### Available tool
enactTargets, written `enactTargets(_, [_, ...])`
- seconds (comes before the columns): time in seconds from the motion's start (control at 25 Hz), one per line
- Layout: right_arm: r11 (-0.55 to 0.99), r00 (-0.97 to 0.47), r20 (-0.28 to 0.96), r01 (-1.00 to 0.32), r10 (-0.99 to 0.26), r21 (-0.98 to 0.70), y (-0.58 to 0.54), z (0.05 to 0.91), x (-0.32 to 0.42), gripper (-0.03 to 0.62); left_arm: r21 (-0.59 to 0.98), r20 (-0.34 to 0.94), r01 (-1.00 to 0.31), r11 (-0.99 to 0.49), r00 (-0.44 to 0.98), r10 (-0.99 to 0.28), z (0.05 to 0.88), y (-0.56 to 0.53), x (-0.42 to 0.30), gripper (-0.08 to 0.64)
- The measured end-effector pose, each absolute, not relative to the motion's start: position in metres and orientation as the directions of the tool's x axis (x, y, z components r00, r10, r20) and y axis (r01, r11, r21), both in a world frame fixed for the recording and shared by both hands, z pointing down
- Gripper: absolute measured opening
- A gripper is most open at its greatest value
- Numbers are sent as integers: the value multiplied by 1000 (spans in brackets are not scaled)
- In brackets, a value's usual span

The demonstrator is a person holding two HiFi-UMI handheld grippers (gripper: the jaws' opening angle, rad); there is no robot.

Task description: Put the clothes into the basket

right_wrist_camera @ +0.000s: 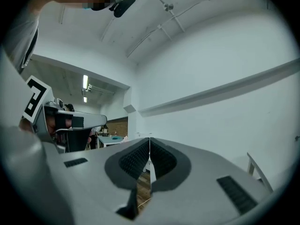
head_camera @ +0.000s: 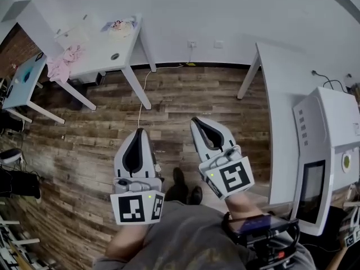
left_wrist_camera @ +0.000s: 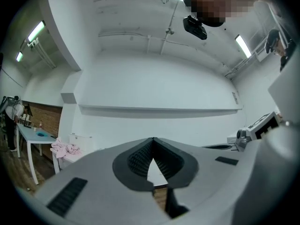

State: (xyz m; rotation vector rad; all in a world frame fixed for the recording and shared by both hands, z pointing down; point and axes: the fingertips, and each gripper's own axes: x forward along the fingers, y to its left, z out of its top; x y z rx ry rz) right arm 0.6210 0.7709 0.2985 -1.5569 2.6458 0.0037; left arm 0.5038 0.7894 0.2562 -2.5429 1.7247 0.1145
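The left hand-held gripper (left_wrist_camera: 153, 140) is fully closed: its two dark ribbed pads meet at the tip and nothing is held between them. The right hand-held gripper (right_wrist_camera: 149, 140) is closed in the same way and is also empty. Both are held about level, side by side, just in front of the person's body and above the brown wooden plank floor (head_camera: 169, 111).

The white rectangular table (head_camera: 107, 46) stands well apart from both, across the floor and to the left in the head view. The crumpled pink clothes (head_camera: 63, 62) lie at the left end of this table. A pale box-like thing (head_camera: 73, 36) stands on the table just beside the clothes; whether it is the basket cannot be told. A thin white cable (head_camera: 142, 97) runs over the floor beside the right legs of the table.

The task is judged as not yet begun, and the step in hand is the approach to the table. To do it well, the cable should be stepped around, and the basket should be found before anything is lifted. The jaws should be opened wide before the table is reached. One hand-held gripper should then be brought onto a thick, bunched fold of the clothes, so that enough fabric is caught and no loose part is dragged over the table edge.
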Motion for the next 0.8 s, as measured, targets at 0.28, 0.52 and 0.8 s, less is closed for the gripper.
enactTargets(0.28, [494,-493,-33,-869,-869,-38,722,317,622,9,12,-88,-927,-375,373,-924,275,738,507,8])
enactTargets(0.52, [526,-526,-5,-850,-851,-29,648,322,609,9,29,-94,-930,-366,362,-928,274,661,501,8])
enactTargets(0.8, [539,-538,-24,-842,-843,-28,560,311,584,9,19,-141,-931,-365,358,-923,257,579,479,8])
